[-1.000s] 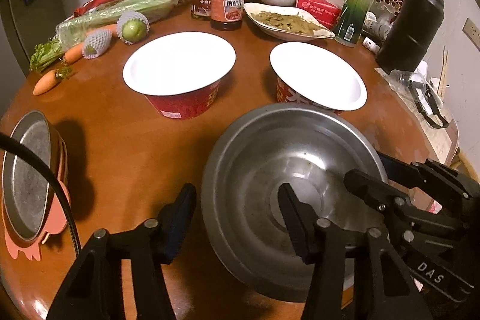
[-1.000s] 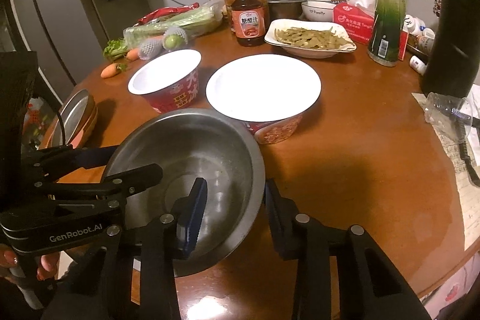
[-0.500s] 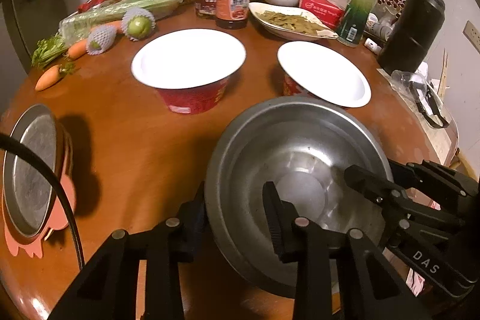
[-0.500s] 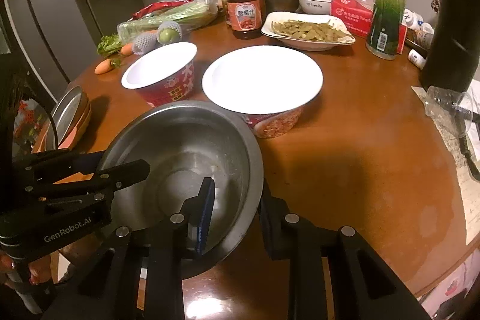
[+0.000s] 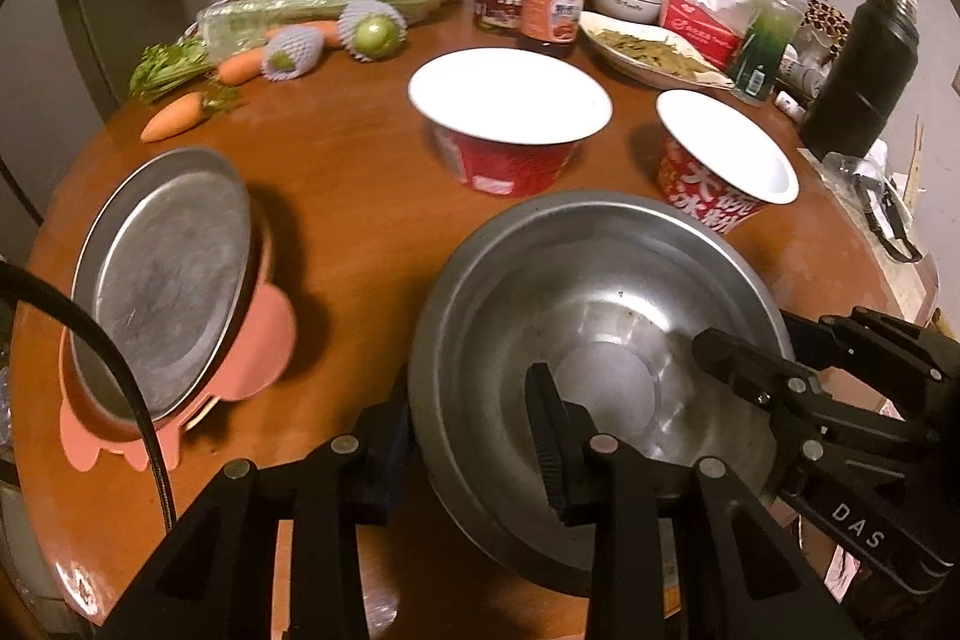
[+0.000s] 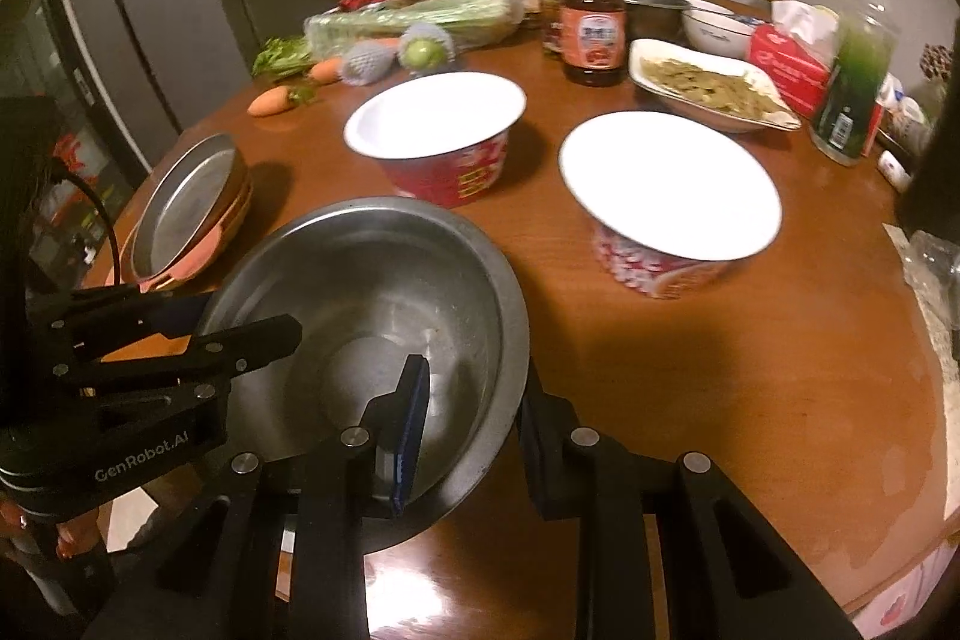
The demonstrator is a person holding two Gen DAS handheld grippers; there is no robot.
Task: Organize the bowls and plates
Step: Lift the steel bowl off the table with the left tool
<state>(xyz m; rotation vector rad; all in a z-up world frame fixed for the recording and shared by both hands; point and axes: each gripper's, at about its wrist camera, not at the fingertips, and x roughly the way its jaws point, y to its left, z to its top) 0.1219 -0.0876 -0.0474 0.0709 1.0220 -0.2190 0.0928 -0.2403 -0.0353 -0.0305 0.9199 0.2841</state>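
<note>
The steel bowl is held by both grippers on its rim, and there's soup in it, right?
Not quite. Both the left gripper and the right gripper do clamp the rim of the steel bowl, but the left wrist view shows it empty, with only bare metal inside.

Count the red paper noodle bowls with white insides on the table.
2. One red paper noodle bowl sits mid-table, beyond the large steel basin; the other red paper bowl sits to its right, nearer the green bottle. None seem hidden.
</note>
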